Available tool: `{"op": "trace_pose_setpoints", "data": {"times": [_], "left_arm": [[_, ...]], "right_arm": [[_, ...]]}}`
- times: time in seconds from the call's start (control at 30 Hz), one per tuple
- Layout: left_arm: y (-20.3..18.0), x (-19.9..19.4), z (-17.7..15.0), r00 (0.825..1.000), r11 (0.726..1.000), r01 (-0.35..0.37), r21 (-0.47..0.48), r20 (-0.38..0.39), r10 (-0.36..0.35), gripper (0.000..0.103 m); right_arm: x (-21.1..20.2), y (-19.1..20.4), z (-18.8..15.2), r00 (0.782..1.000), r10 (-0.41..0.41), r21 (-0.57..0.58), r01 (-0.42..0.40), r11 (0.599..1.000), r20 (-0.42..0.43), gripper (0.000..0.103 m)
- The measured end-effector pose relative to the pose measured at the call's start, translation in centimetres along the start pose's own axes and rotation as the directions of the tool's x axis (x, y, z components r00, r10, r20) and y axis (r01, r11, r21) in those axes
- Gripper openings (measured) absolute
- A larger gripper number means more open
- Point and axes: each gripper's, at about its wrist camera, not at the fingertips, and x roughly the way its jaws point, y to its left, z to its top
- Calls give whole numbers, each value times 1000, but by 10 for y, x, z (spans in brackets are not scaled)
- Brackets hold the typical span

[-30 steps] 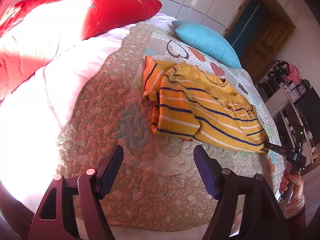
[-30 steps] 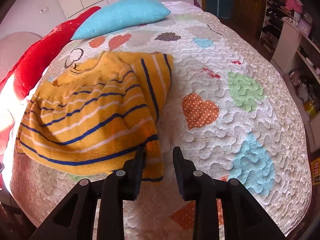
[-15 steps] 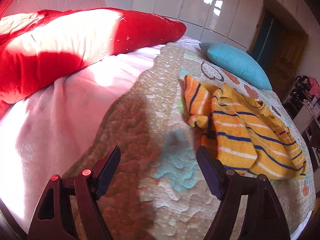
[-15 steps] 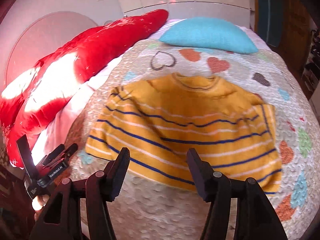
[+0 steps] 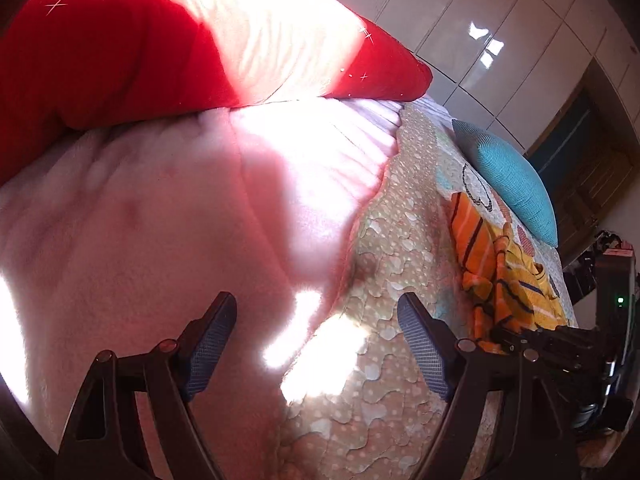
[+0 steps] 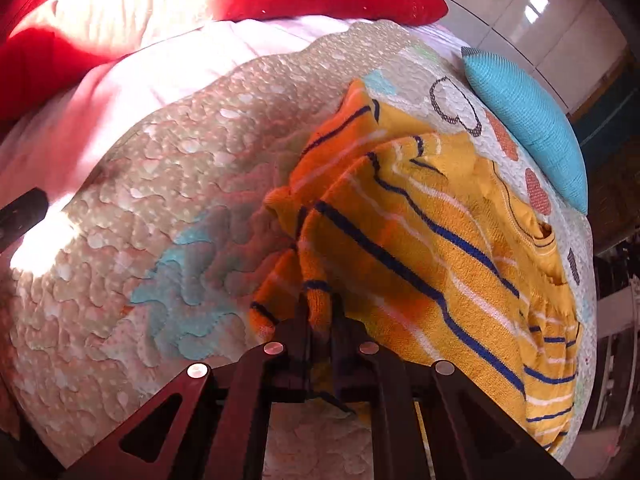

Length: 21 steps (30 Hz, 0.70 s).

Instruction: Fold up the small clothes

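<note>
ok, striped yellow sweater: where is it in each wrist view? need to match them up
Left wrist: the sweater lies bunched at the right edge, on the quilt, just below the blue pillow.
Right wrist: the sweater fills centre to right; the right gripper is shut on its near corner.
Shared landmark: the blue pillow, just beyond the sweater's neckline in both views.

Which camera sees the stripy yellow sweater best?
The right wrist view: the sweater fills much of the picture, with the right gripper pinching its edge. The left wrist view shows only a squashed strip of it far off at the side.
</note>
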Motion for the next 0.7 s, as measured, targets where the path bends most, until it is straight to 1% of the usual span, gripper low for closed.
{"op": "trace_pose_setpoints", "data": {"times": [0.07,0.13,0.17,0.2,0.23,0.27,0.3,0.37,0.4,0.43,0.47,0.5,0.53,0.57,0.6,0.63,0.7], "left_arm": [[0,-4,0,1000,1000,15,-4,7,-14,82],[0,-6,0,1000,1000,20,-7,15,-20,82],[0,-8,1,1000,1000,19,-7,20,-18,82],[0,-9,1,1000,1000,18,-7,25,-18,82],[0,-10,1,999,1000,19,-9,28,-19,82],[0,-11,1,999,1000,20,-12,30,-19,82],[1,-11,1,999,1000,20,-13,30,-19,82],[3,-12,0,999,1000,19,-20,29,-18,82],[4,-12,0,999,999,17,-27,29,-16,82],[6,-12,1,999,999,17,-33,29,-16,82],[7,-12,1,999,999,19,-38,30,-18,82],[7,-12,2,999,999,23,-43,32,-21,82],[6,-12,2,999,999,26,-45,35,-24,82],[5,-13,2,999,999,30,-44,38,-29,82],[2,-13,2,999,999,35,-38,39,-34,82],[-1,-13,1,999,999,39,-29,39,-38,82],[-9,-12,-1,999,999,43,-7,33,-43,82]], "right_arm": [[1,-11,7,997,73,93,-75,993,22,8],[-2,-16,17,982,178,165,-186,968,62,8],[-3,-12,23,973,217,178,-227,958,73,9],[0,-8,27,966,250,176,-259,950,69,13],[3,-5,30,954,294,169,-299,939,57,14],[4,-3,31,946,322,169,-326,930,51,26],[2,-7,31,938,342,174,-347,922,59,33],[-11,-21,29,909,400,207,-416,885,114,33],[-21,-30,26,897,417,229,-441,868,147,33],[-32,-40,23,890,418,245,-453,857,181,33],[-41,-51,22,892,400,255,-445,859,210,33],[-48,-61,21,906,358,263,-411,873,226,33],[-51,-71,22,928,296,272,-353,895,227,33],[-50,-80,25,950,230,281,-285,917,213,33],[-44,-87,28,966,178,290,-227,930,187,33],[-37,-93,30,978,134,298,-177,938,158,33],[-20,-101,39,991,62,299,-95,950,118,33]]}}
